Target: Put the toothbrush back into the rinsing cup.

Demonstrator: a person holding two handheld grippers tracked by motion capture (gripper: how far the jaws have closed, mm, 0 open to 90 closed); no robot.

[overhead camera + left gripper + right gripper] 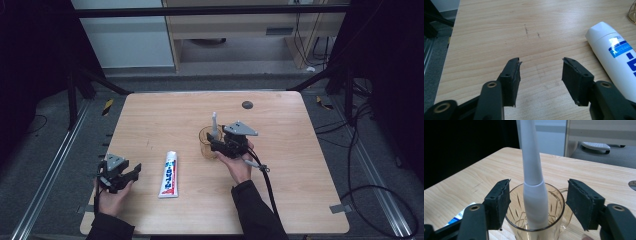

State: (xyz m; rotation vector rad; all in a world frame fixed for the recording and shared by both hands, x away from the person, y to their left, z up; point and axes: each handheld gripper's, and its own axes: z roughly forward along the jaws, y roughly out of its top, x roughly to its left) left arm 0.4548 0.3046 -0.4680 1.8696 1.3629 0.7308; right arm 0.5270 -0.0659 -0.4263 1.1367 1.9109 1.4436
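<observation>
The white toothbrush [533, 182] stands nearly upright inside the amber glass cup [554, 195], which sits on the wooden table [290, 200] right of centre, directly ahead of the right gripper [537, 202]. The right gripper's jaws stand apart on either side of the toothbrush handle, above the cup rim, with neither pad pressing on the handle. A white toothpaste tube [170, 174] lies flat on the table between the two hands, and the left gripper [541, 75] rests near the table's left front edge with its jaws apart over bare wood, the tube just beside its right jaw.
</observation>
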